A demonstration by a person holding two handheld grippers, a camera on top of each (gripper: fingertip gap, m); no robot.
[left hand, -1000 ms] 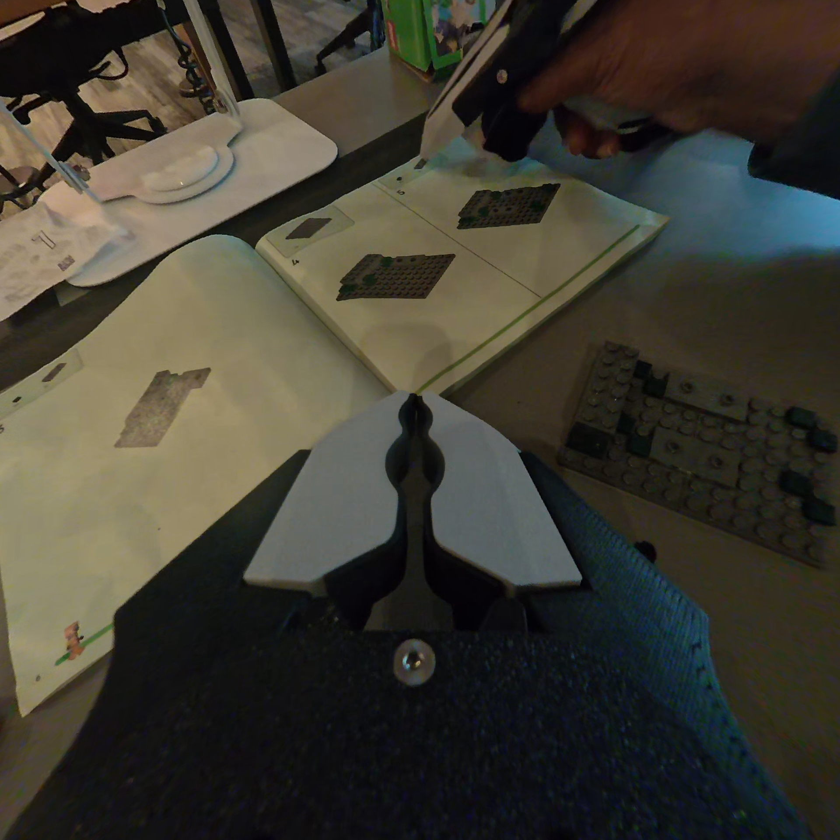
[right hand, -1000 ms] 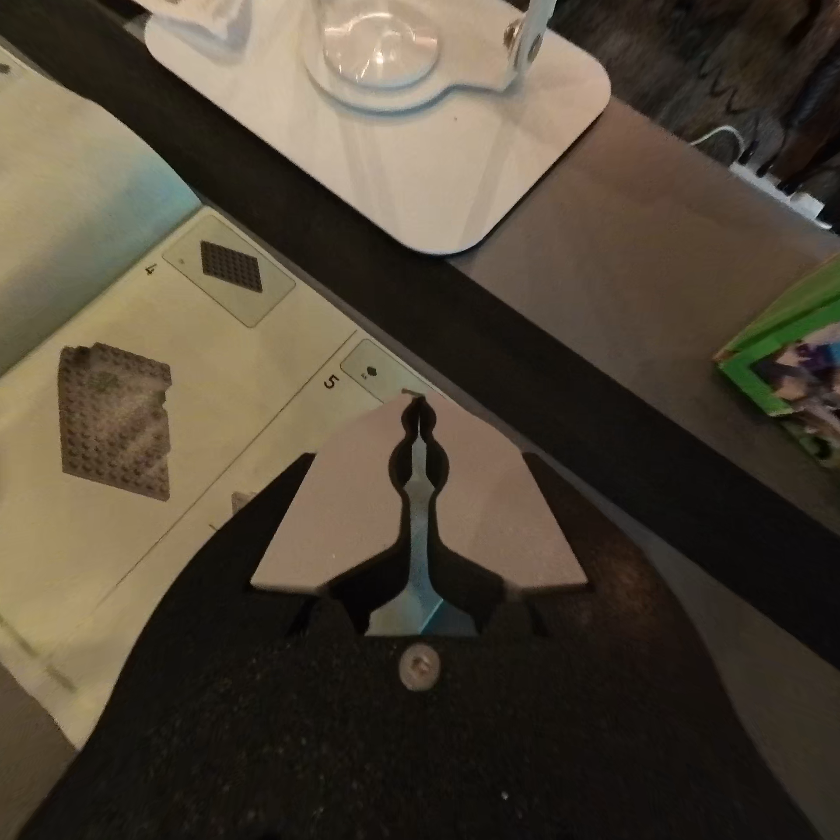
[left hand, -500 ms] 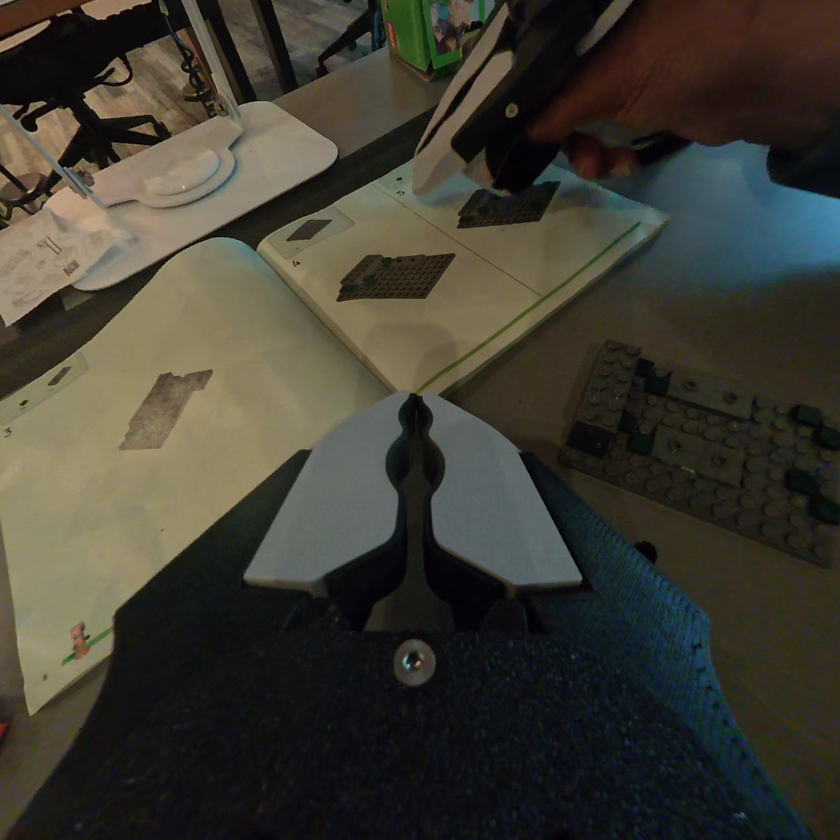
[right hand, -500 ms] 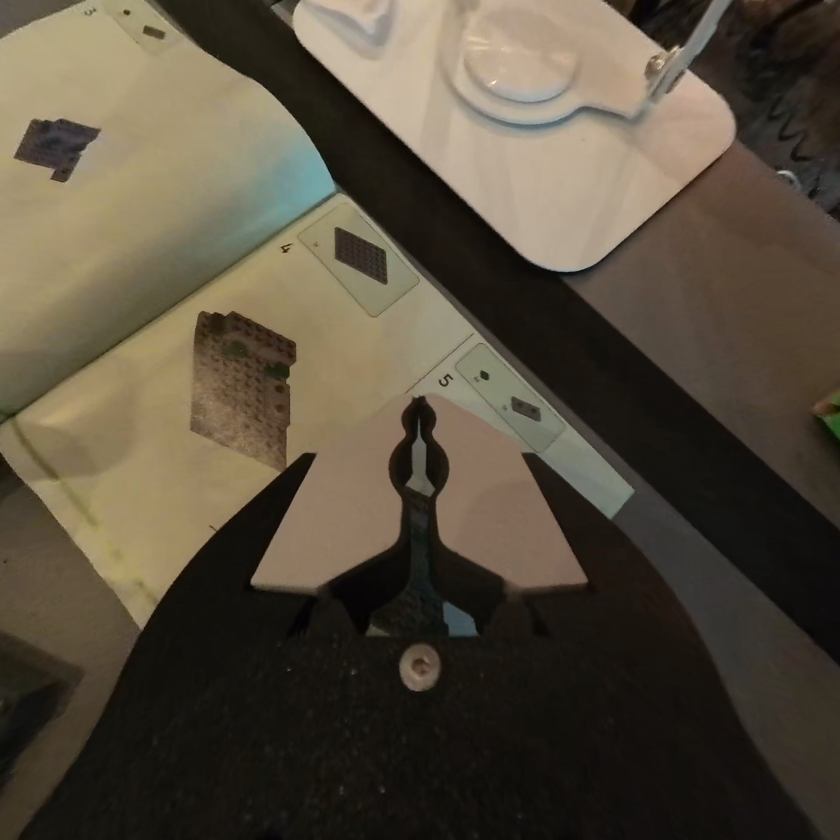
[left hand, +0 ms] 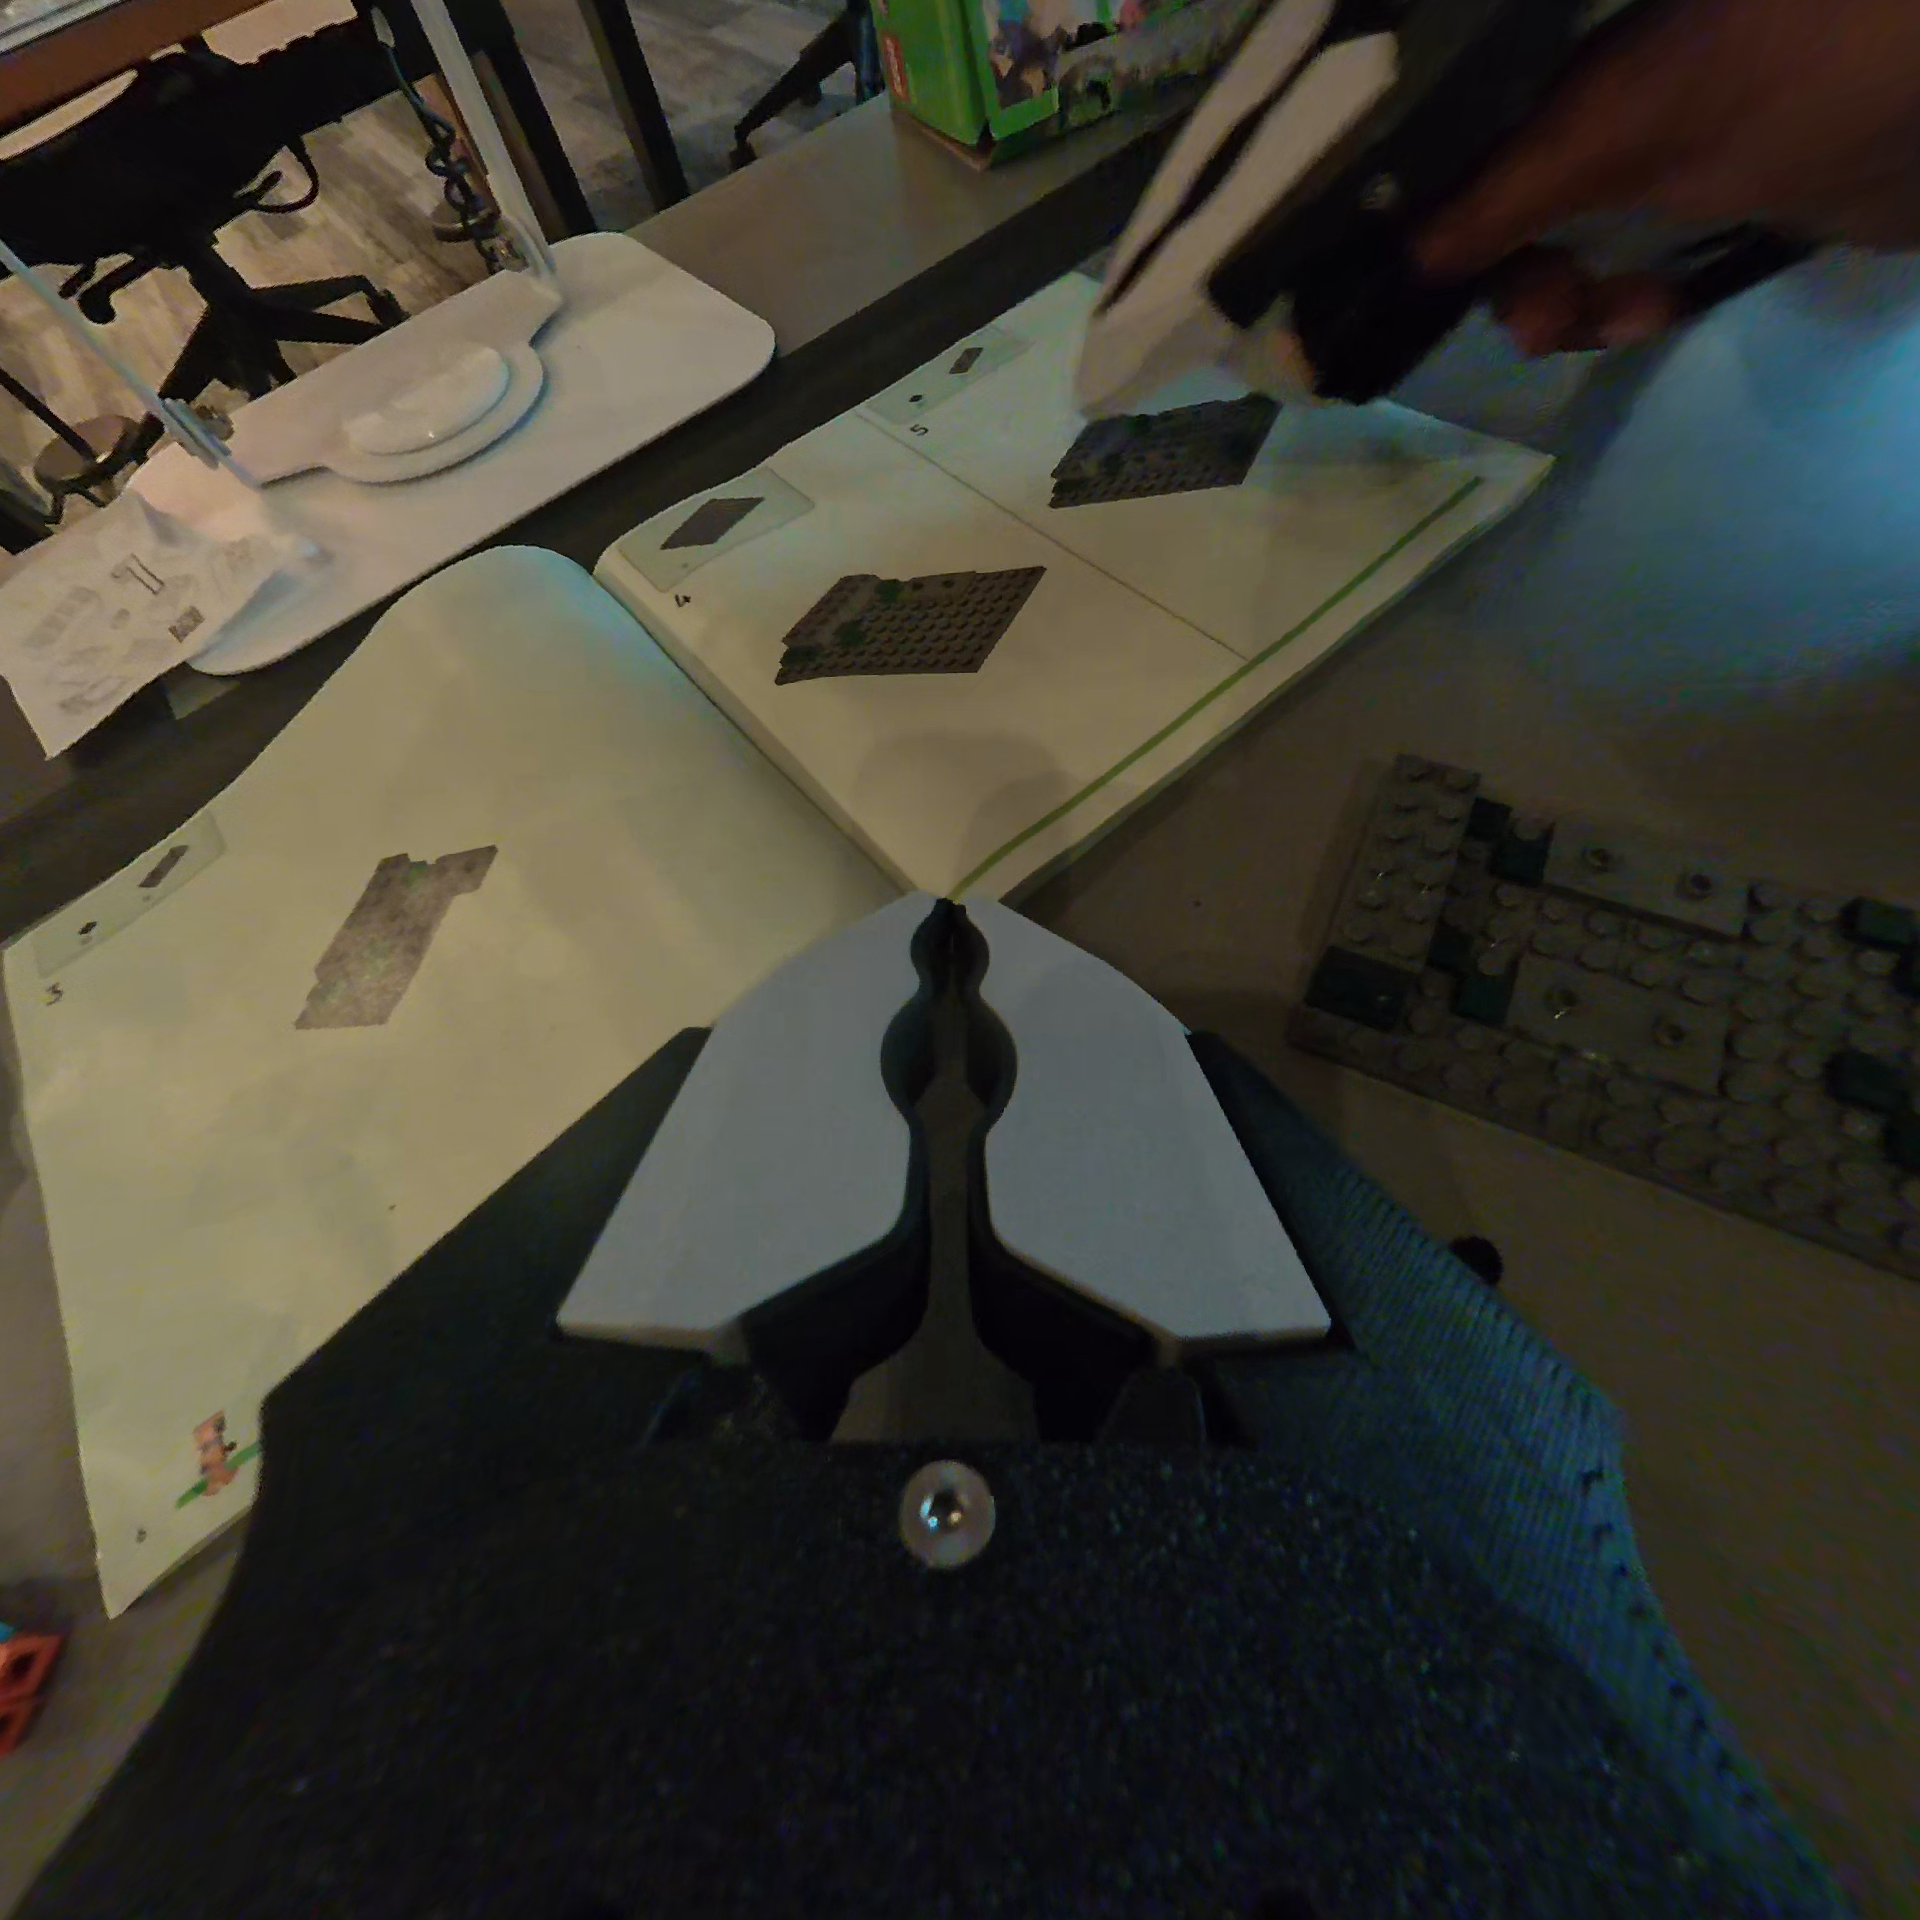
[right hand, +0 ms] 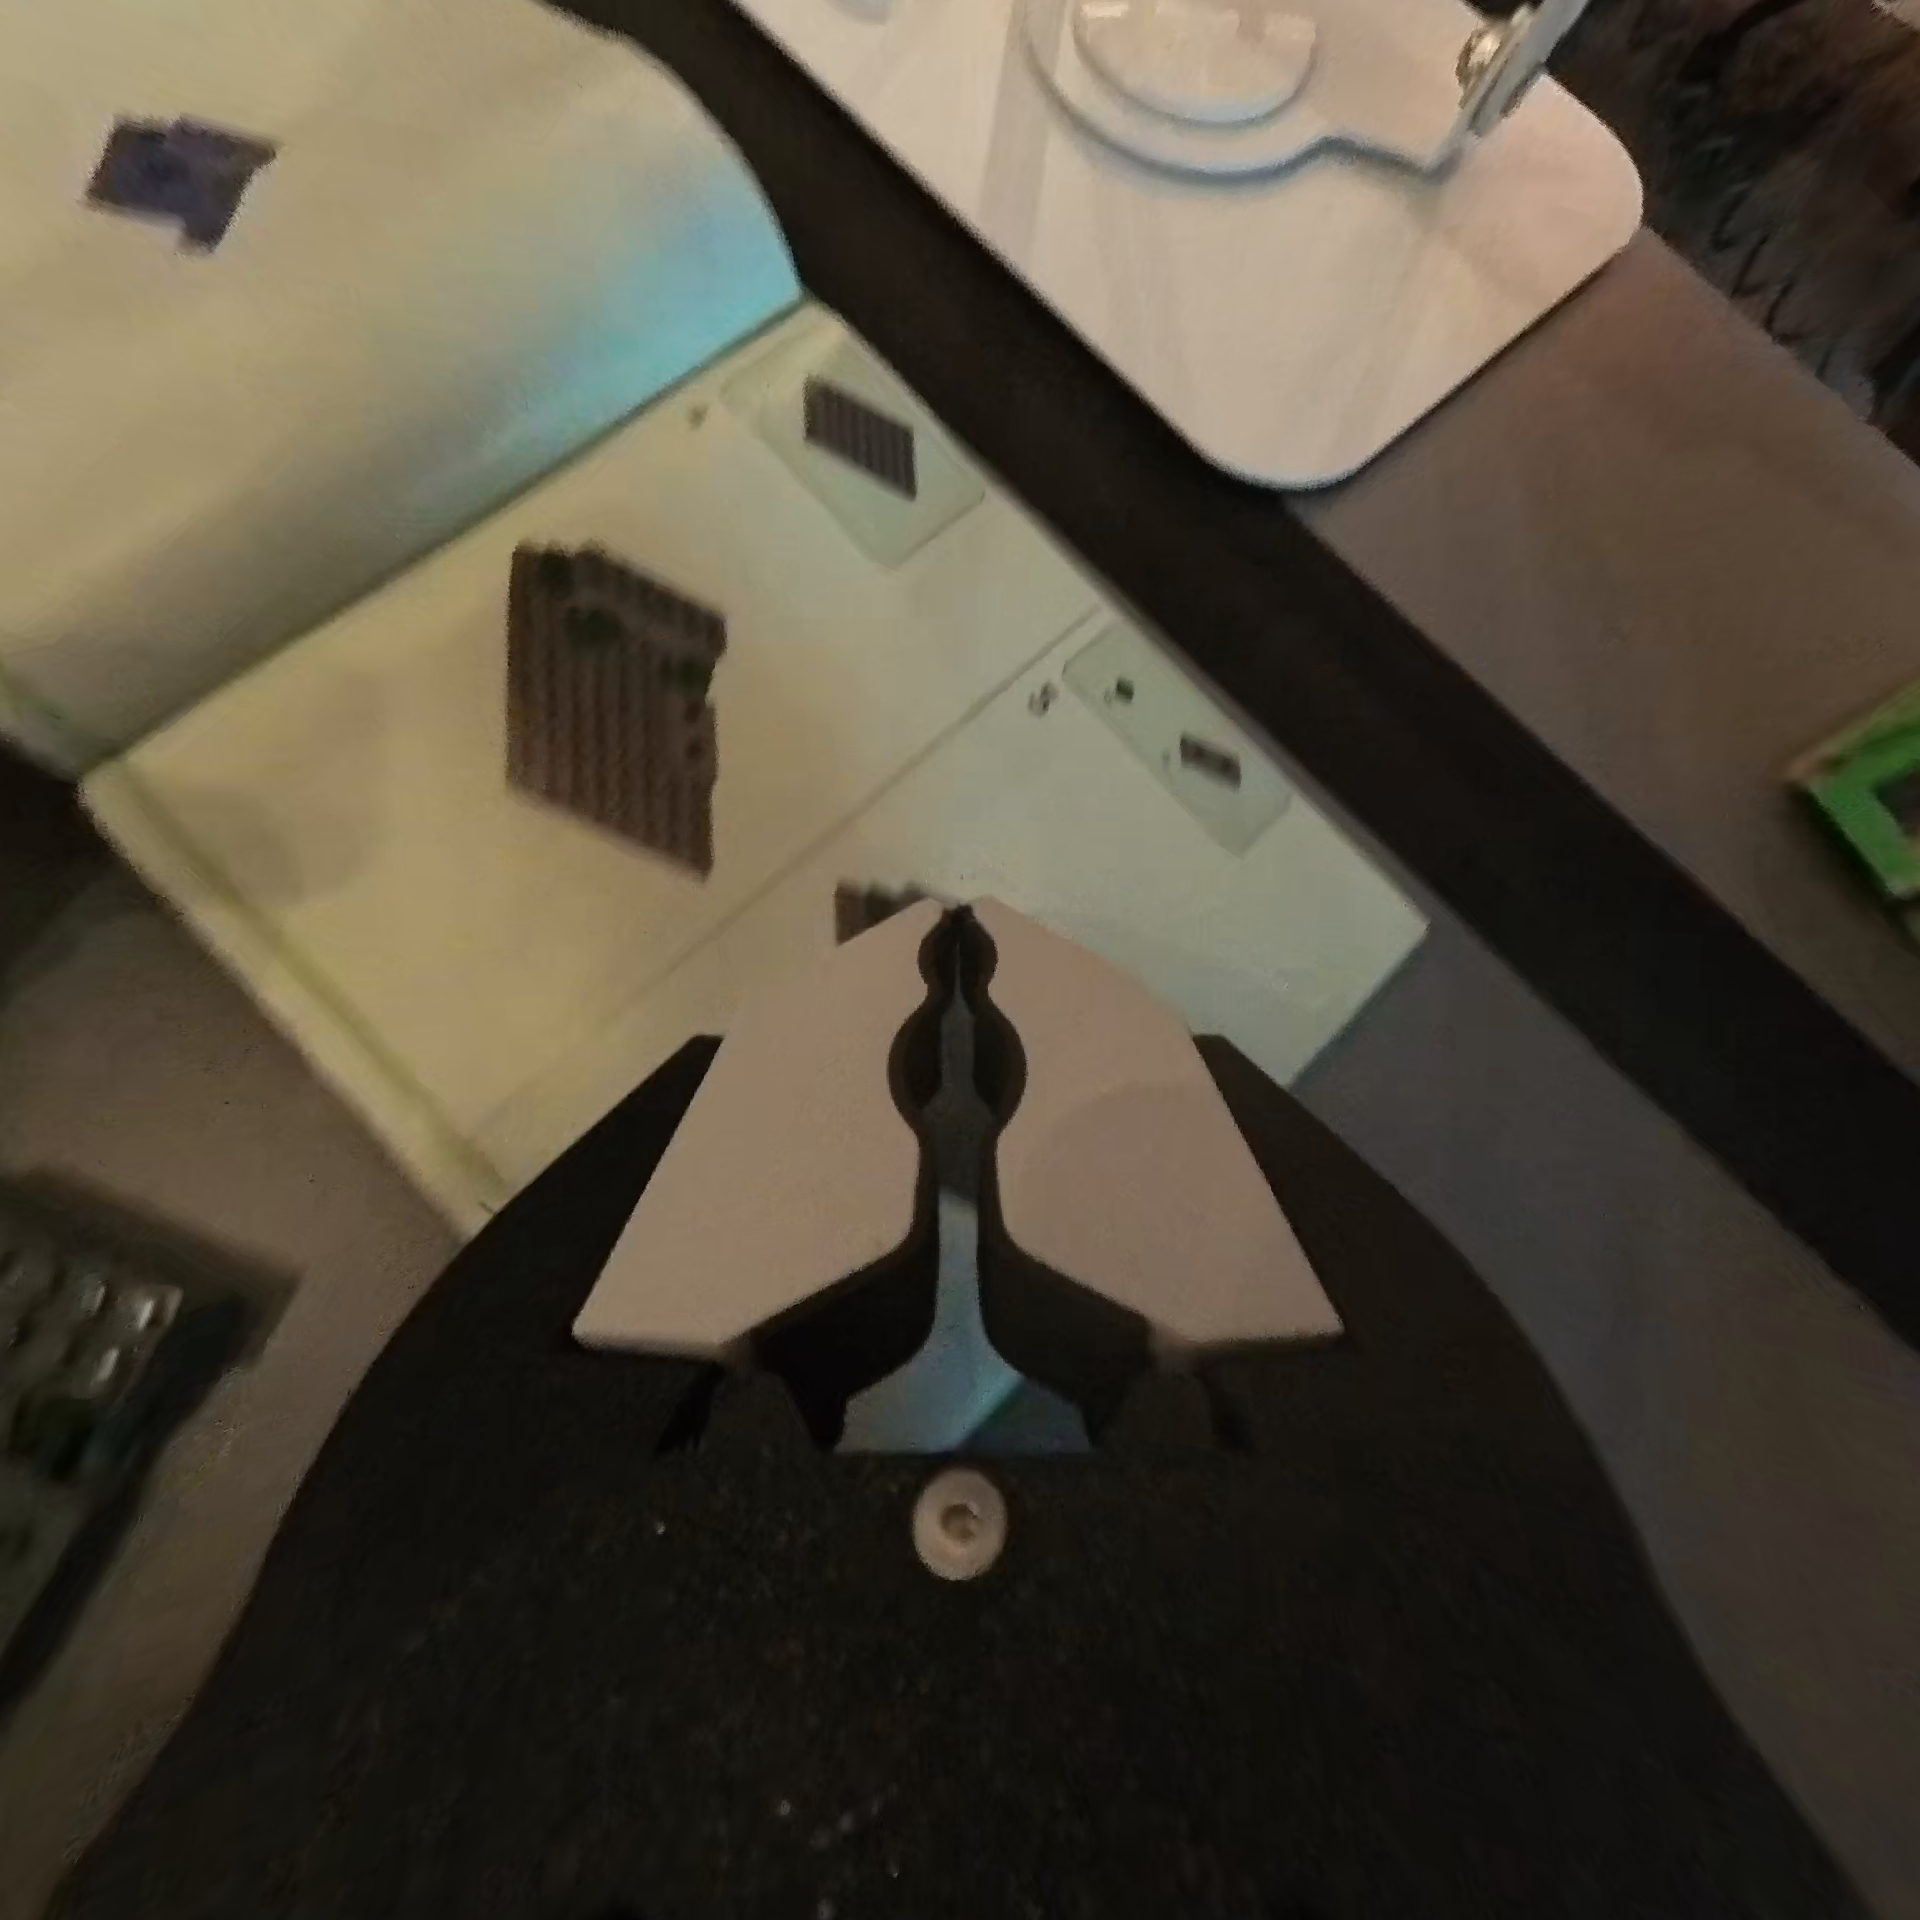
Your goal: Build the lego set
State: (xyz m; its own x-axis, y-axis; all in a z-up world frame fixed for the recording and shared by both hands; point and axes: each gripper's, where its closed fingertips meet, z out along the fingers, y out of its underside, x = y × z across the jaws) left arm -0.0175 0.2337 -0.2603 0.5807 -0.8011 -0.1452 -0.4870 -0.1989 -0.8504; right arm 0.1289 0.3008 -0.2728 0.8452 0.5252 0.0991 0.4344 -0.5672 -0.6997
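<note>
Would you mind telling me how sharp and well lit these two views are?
Left wrist view: dim, bluish cast at right; instruction booklet and grey lego plate fairly sharp, right gripper and hand motion-blurred. Right wrist view: smeared overall, booklet drawings streaked, white lamp base bright.

The grey baseplate (left hand: 1642,1023), right of the open instruction booklet (left hand: 644,790), runs off the right edge in the left wrist view; in the right wrist view only a smeared corner shows at the left edge. The right gripper (left hand: 1112,358) above the booklet's far page is motion-blurred, and the hand (left hand: 1652,156) holding it is cropped. The green box (left hand: 997,62) beyond the booklet is cut off at the top. The booklet's near corner lies hidden behind the left gripper (left hand: 948,909).
</note>
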